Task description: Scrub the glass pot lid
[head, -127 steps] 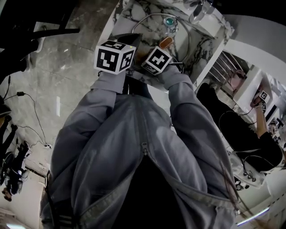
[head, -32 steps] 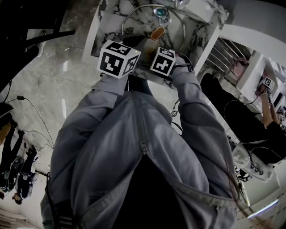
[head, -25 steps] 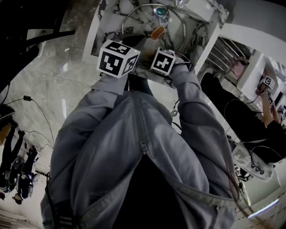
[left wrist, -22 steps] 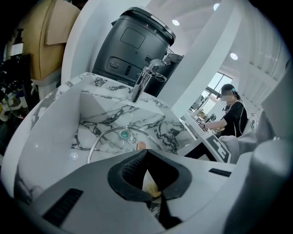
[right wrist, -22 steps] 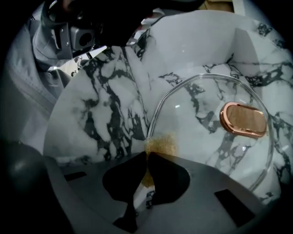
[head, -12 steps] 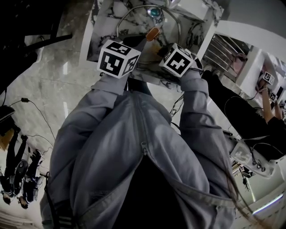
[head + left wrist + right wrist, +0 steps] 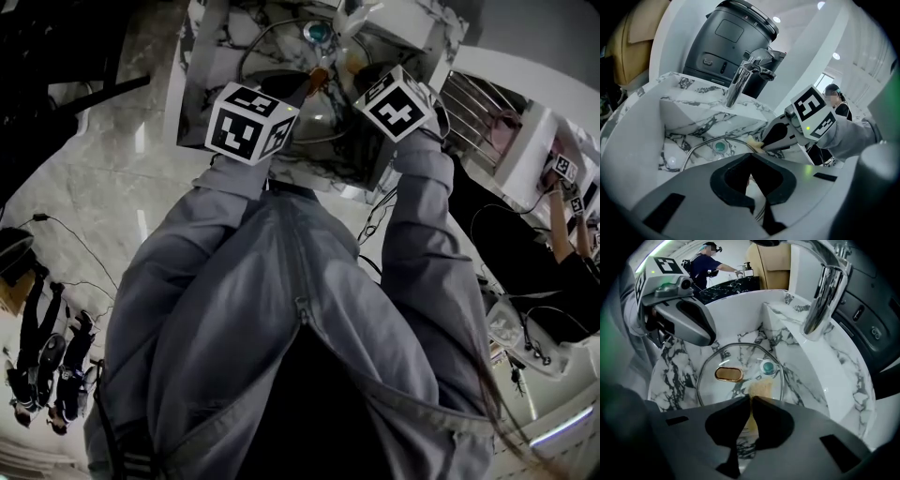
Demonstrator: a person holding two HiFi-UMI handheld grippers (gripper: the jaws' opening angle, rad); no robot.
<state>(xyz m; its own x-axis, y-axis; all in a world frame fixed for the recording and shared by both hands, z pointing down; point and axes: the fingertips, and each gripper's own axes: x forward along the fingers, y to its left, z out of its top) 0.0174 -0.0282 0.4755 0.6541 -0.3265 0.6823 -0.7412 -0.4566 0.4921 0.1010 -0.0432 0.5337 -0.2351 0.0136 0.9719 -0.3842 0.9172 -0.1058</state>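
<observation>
while the left gripper (image 7: 750, 158) steadies and the right gripper (image 7: 751, 398) scrubs, both sets of jaws stand closed. (1) nearest, the right jaws pinch a yellow sponge (image 7: 761, 387), whose free end juts out over the lid (image 7: 740, 357); whether it touches the glass cannot be told. (2) the left jaws appear to clamp the lid's metal rim at the opposite side. (3) the lid lies in the marbled sink (image 7: 825, 385), amber knob (image 7: 729, 374) up, with the drain (image 7: 768, 366) seen through the glass and the faucet (image 7: 820, 296) beyond. judgement: the step in hand is bringing the sponge down for a stroke. to do it well, lower the sponge flat onto the glass and press lightly so that the lid does not pivot in the left grip. work in overlapping circles from rim toward knob, and pass around the knob, not over it. keep the 2 grippers apart and hold the left clamp firm, since wet glass is likely to slip.
</observation>
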